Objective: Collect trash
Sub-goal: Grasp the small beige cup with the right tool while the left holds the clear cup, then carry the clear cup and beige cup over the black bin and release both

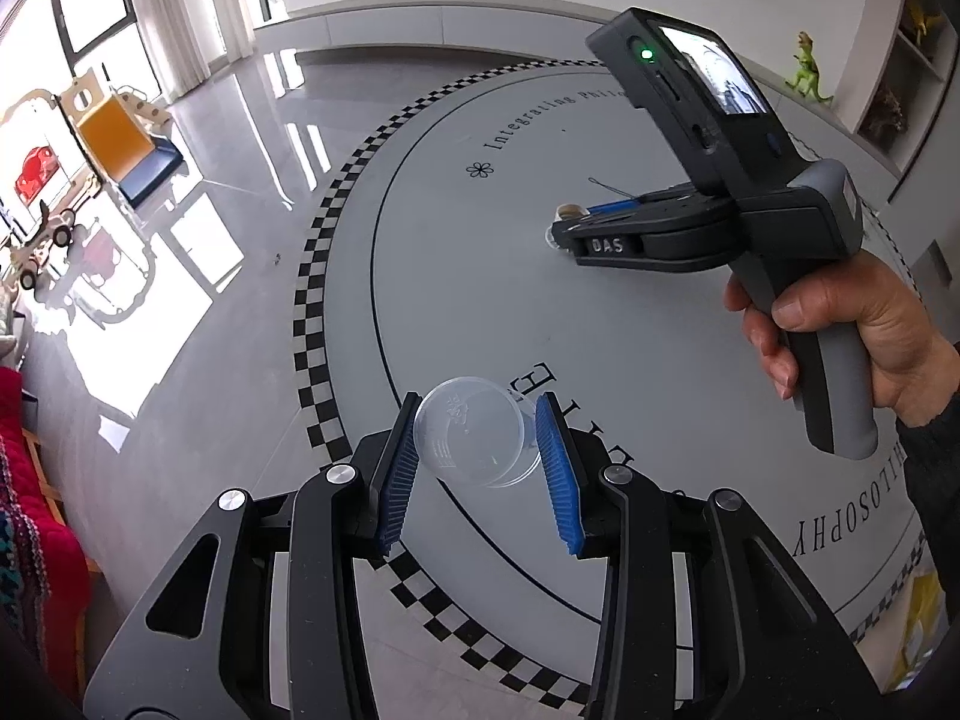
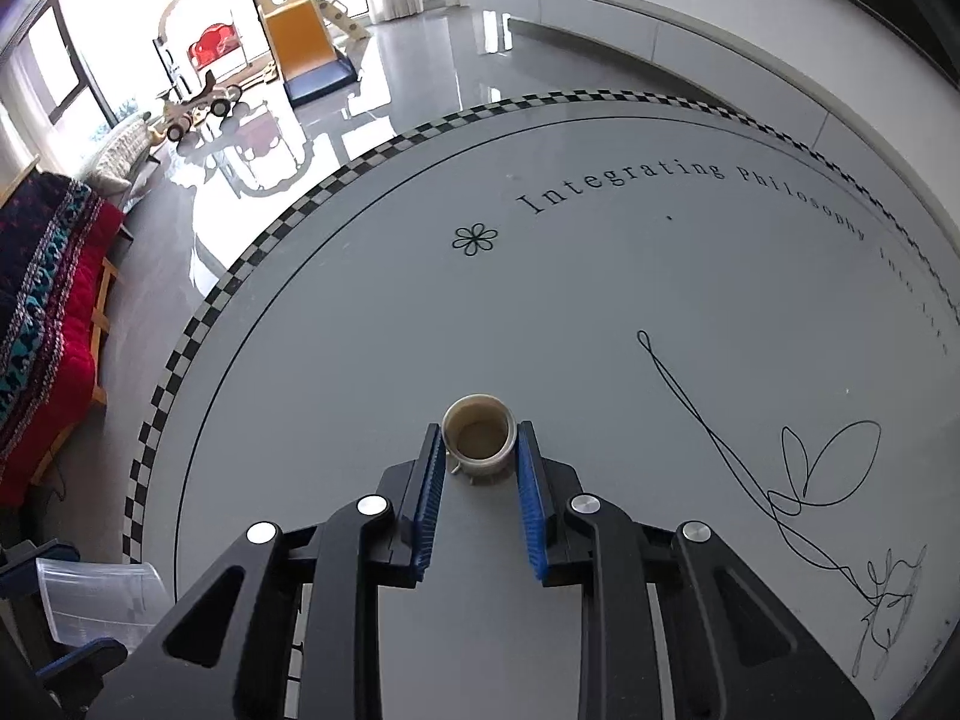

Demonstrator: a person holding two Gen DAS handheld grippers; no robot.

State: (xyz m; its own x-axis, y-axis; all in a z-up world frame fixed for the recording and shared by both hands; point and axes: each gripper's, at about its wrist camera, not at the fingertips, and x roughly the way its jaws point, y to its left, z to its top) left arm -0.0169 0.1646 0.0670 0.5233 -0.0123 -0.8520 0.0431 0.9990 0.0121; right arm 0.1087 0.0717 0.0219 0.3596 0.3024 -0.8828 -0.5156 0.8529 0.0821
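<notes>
Tape roll sits between our right gripper's fingertips.
Our right gripper [image 2: 480,441] has closed on the upright tape roll [image 2: 479,441]; our left gripper [image 1: 477,441] grips the clear cup [image 1: 474,441].

clear, see-through plastic cup [image 1: 474,441] there, faint print on its side. blue ribbed pads [image 1: 555,474] on the black left claw [image 1: 480,468]. black right claw [image 2: 480,474], same blue pads, and a cream-and-tan tape roll [image 2: 479,435] with a brown core. pale grey round rug [image 2: 600,312], black-and-white checked border, black lettering and a flower outline. glossy grey floor [image 2: 420,90]. green dinosaur toy [image 1: 807,69], orange slide [image 2: 297,36].
</notes>
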